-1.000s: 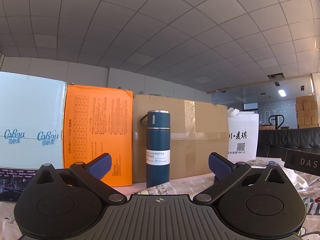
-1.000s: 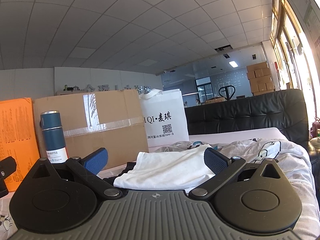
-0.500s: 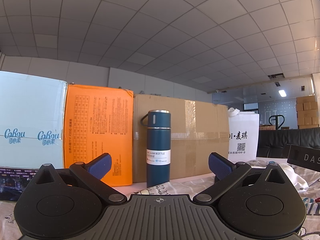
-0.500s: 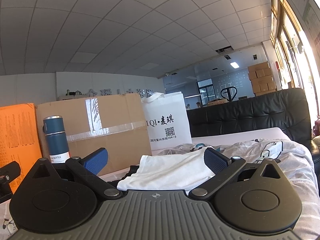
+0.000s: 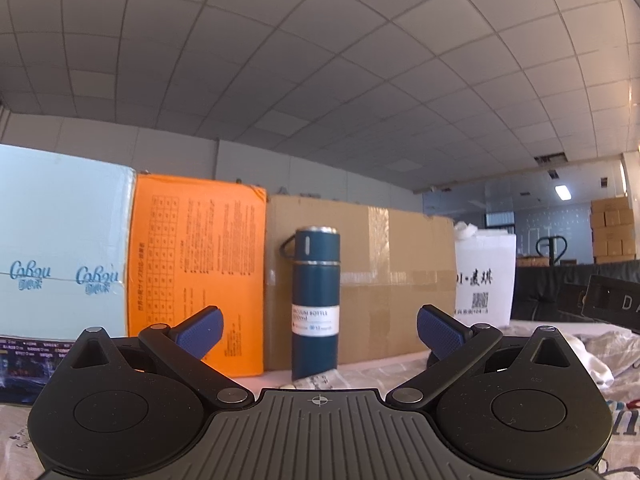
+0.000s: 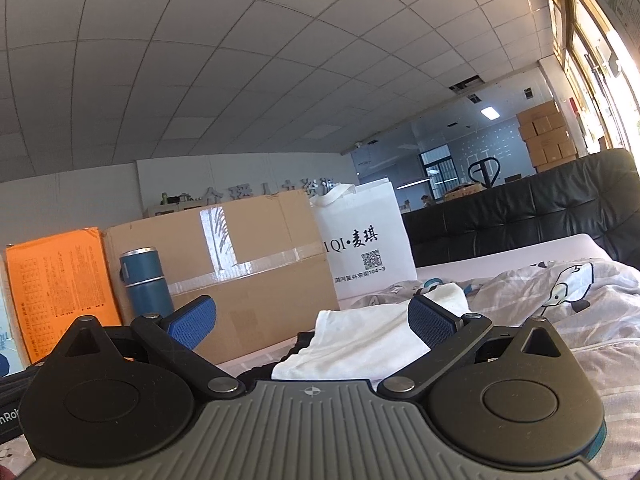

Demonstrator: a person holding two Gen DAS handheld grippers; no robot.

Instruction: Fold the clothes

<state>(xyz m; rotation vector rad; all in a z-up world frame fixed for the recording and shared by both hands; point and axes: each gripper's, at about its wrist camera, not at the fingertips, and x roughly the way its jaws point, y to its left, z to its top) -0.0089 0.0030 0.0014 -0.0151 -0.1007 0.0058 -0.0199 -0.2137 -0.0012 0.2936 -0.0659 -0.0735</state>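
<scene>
Both the left gripper and right gripper gape wide, holding nothing. A white garment lies just beyond the right one, on the printed sheet.

1. A white cotton garment lies loosely bunched, unfolded, its hem edge lifted, in front of the white printed tote bag.
2. A dark, nearly black garment lies crumpled just beside and partly under the white one, on the side away from the tote bag; its shape cannot be made out.
</scene>
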